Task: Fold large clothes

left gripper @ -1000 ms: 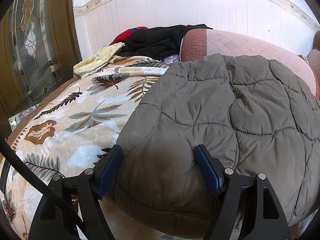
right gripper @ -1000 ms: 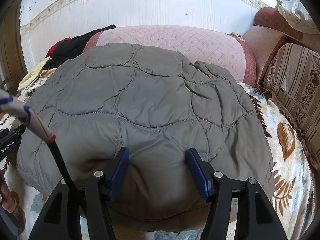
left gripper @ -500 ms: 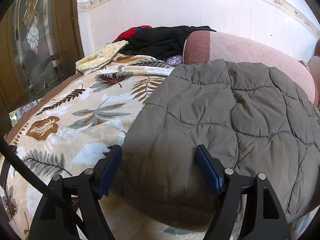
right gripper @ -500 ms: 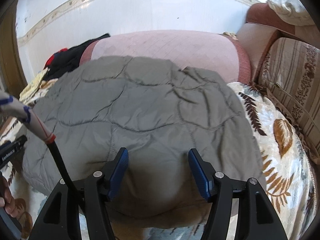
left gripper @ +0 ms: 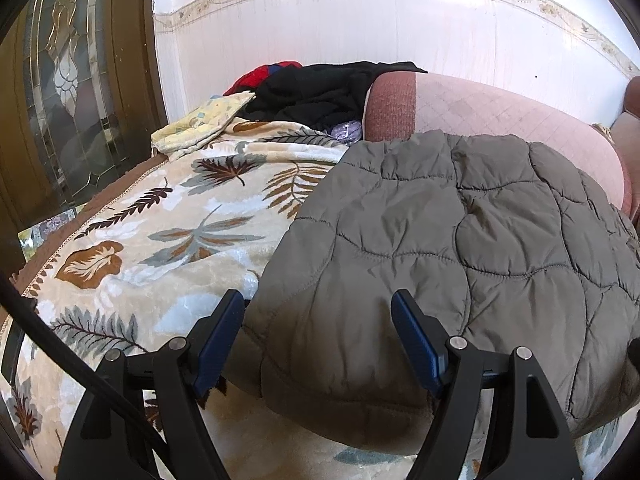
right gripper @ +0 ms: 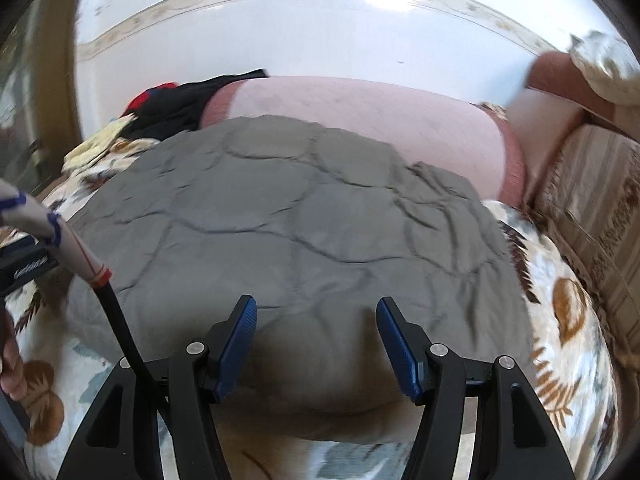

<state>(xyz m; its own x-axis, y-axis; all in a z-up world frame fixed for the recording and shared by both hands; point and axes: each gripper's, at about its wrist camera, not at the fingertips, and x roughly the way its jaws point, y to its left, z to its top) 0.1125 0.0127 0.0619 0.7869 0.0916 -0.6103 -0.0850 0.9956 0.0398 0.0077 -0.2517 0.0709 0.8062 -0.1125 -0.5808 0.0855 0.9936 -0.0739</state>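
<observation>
A grey-olive quilted jacket (left gripper: 460,260) (right gripper: 300,220) lies folded flat on a leaf-print blanket (left gripper: 160,240). My left gripper (left gripper: 318,304) hovers open over the jacket's near left corner; its blue pads do not press on the fabric. Over the middle of the jacket's near edge my right gripper (right gripper: 317,306) also stands open, with nothing clamped between its pads. The right wrist view is blurred by motion. In that view the left gripper's body (right gripper: 28,268) and a hand (right gripper: 10,360) show at the left edge.
A pink cushion (left gripper: 500,112) backs the jacket. Black and red clothes (left gripper: 316,92) and a yellow folded cloth (left gripper: 200,124) lie at the back left. A glazed wooden door (left gripper: 72,80) stands at the left, a striped cushion (right gripper: 592,200) at the right.
Both grippers have drawn back from the jacket, so it looks smaller and more of the pink cushion shows behind it. The right one also rose a little. Both stay open.
</observation>
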